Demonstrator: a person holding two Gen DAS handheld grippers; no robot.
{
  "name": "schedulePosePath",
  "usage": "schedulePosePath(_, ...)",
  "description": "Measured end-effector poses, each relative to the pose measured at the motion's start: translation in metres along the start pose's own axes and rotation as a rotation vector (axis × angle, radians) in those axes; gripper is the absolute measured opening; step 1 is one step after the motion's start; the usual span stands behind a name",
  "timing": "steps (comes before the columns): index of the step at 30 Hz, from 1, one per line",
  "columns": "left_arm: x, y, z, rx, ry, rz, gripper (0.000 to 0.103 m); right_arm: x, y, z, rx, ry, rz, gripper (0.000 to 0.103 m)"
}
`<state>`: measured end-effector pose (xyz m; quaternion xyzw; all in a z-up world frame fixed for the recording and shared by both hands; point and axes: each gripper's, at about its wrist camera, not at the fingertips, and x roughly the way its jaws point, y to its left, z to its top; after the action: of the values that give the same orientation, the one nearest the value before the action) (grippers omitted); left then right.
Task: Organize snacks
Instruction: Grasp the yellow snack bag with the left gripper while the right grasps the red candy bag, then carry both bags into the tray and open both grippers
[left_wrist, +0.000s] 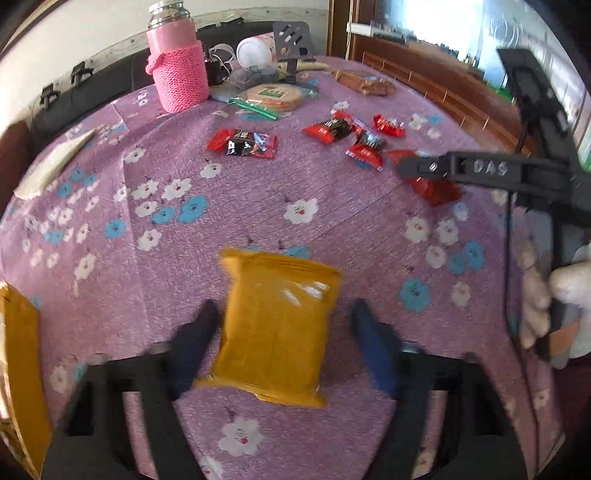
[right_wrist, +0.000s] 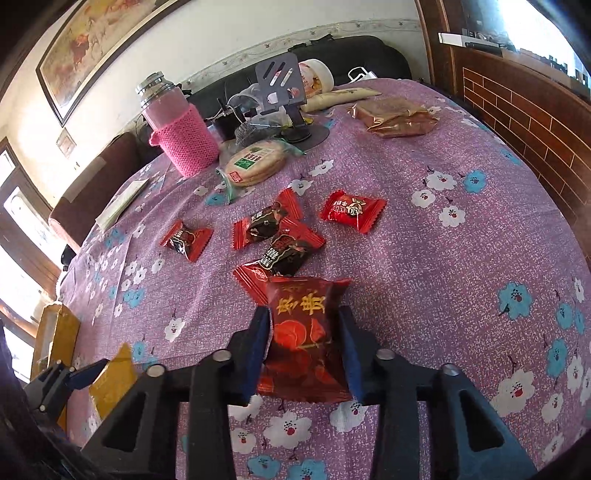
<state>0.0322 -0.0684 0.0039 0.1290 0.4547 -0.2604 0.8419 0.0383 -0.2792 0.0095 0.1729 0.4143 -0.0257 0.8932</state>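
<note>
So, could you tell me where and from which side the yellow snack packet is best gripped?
Grip the yellow packet across its puffy middle, on the two long side edges, coming down from above and the near end. It lies flat on the tablecloth with its crimped ends pointing toward and away from the left gripper, whose fingers already straddle those sides.

The scene is lit brightly by daylight from blown-out windows (left_wrist: 458, 22) at the upper right. Both views are bent strongly by the fisheye, with dark vignetted corners. The left wrist view is smeared by motion blur; the right is sharper.
</note>
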Motion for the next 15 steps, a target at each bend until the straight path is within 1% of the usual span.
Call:
schedulePosePath(1,-0.002,0.003,0.000,-0.020,-0.002,0.009,0.043,-0.001,0.001,-0.001,-0.002,-0.003,0.002,0.037)
schedulePosePath(3,-0.006,0.009,-0.002,-0.073,-0.012,-0.020,0.042,-0.003,0.002,-0.002,-0.008,-0.012,0.006,0.035)
schedulePosePath(7,-0.031,0.023,-0.016,-0.156,-0.060,-0.032,0.042,-0.013,0.009,-0.004,-0.025,-0.050,0.039,0.035)
schedulePosePath(10,-0.067,0.039,-0.032,-0.232,-0.113,-0.045,0.042,-0.024,0.021,-0.007,-0.050,-0.073,0.052,0.035)
schedulePosePath(13,-0.109,0.060,-0.049,-0.307,-0.173,-0.037,0.043,-0.039,0.043,-0.013,-0.074,-0.070,0.121,0.035)
schedulePosePath(15,-0.141,0.079,-0.066,-0.369,-0.217,-0.002,0.043,-0.051,0.066,-0.019,-0.102,-0.069,0.173,0.035)
